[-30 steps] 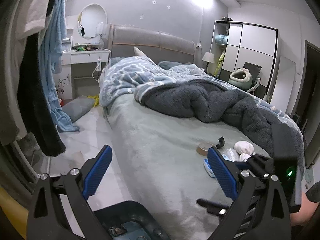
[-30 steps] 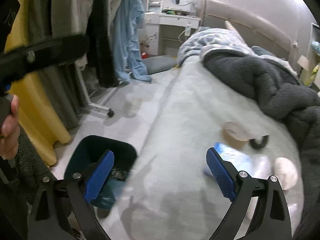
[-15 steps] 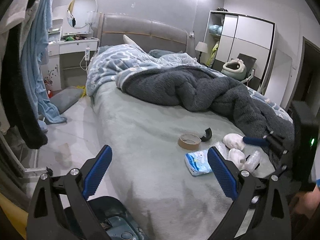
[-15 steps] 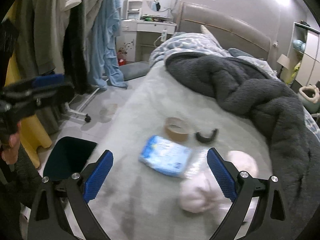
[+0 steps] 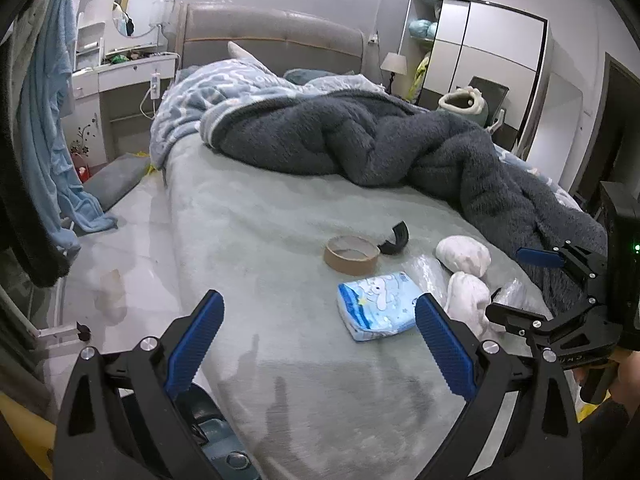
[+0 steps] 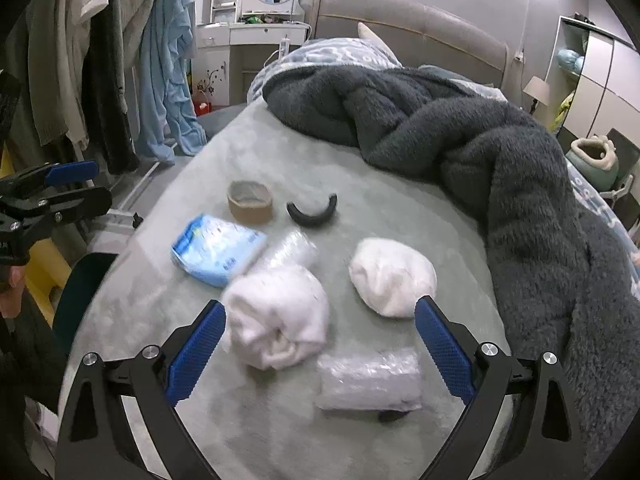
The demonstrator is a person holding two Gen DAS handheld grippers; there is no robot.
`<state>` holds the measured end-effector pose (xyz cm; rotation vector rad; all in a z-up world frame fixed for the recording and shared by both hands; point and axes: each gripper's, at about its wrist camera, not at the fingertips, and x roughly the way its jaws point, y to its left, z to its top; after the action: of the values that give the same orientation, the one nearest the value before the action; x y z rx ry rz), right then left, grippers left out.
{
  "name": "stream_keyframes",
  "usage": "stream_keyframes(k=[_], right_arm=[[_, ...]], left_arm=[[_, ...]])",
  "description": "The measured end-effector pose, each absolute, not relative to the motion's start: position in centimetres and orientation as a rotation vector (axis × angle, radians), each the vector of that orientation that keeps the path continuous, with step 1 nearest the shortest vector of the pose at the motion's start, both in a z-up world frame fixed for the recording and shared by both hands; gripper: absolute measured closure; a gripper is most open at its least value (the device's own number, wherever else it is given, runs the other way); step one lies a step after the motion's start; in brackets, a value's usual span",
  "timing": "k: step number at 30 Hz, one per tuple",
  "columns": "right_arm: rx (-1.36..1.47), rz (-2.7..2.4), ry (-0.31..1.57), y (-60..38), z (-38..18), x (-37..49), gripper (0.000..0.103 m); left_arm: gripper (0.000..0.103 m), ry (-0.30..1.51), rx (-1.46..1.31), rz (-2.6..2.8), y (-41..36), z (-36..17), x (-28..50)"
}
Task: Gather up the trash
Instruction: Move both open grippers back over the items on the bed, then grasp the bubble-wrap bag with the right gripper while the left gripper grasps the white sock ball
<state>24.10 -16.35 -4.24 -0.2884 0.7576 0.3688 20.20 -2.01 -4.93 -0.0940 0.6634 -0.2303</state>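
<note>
Trash lies on the grey-green bed sheet [image 6: 360, 216]: a blue tissue pack [image 6: 216, 248] [image 5: 378, 306], a brown tape roll [image 6: 250, 202] [image 5: 351, 254], a curved black piece [image 6: 312, 210] [image 5: 396, 238], two white crumpled wads [image 6: 276, 314] [image 6: 392, 276], and two clear plastic wraps [image 6: 370, 378] [image 6: 290, 248]. My right gripper [image 6: 320, 340] is open and empty, just above the near wad and wrap. My left gripper [image 5: 320, 340] is open and empty over the bed's near edge, left of the tissue pack. The dark teal bin [image 6: 82, 284] [image 5: 216, 440] stands on the floor beside the bed.
A dark fluffy blanket [image 6: 460, 136] is heaped across the bed behind the trash. Clothes hang on a rack [image 6: 100, 60] at the left. A white dressing table with a round mirror [image 5: 132, 60] stands by the headboard; a wardrobe [image 5: 480, 52] is at the right.
Both grippers swung from the bin side toward the bed. The right gripper moved forward over the trash, which now looks closer and larger. Both stayed open.
</note>
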Motion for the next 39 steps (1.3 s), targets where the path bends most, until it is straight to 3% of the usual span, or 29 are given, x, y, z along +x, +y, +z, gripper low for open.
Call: stream_keyframes(k=[13, 14, 16, 21, 26, 36, 39], right_arm=[[-0.333, 0.336, 0.811, -18.9, -6.8, 23.9, 0.007], [-0.330, 0.332, 0.815, -19.1, -7.0, 24.0, 0.009], [-0.330, 0.330, 0.831, -19.4, -7.4, 24.1, 0.025], [-0.304, 0.336, 0.859, -20.3, -8.1, 24.2, 0.040], [-0.240, 0.356, 0.827, -21.5, -6.9, 23.6, 0.040], [-0.062, 0.403, 0.752, -24.8, -4.2, 22.4, 0.040], [0.017, 0.433, 0.744, -26.0, -3.9, 22.3, 0.040]], left_arm=[[0.005, 0.663, -0.125, -0.308, -5.8, -6.0, 20.9], [0.005, 0.658, -0.113, -0.314, -6.2, -6.0, 20.9], [0.006, 0.652, -0.080, -0.342, -7.4, -6.0, 20.7], [0.006, 0.637, -0.046, -0.433, -9.8, -6.2, 20.4], [0.015, 0.640, -0.021, -0.470, -11.6, -6.7, 20.5], [0.021, 0.664, 0.009, -0.496, -14.1, -7.9, 21.1], [0.027, 0.675, 0.005, -0.501, -14.6, -8.2, 21.3]])
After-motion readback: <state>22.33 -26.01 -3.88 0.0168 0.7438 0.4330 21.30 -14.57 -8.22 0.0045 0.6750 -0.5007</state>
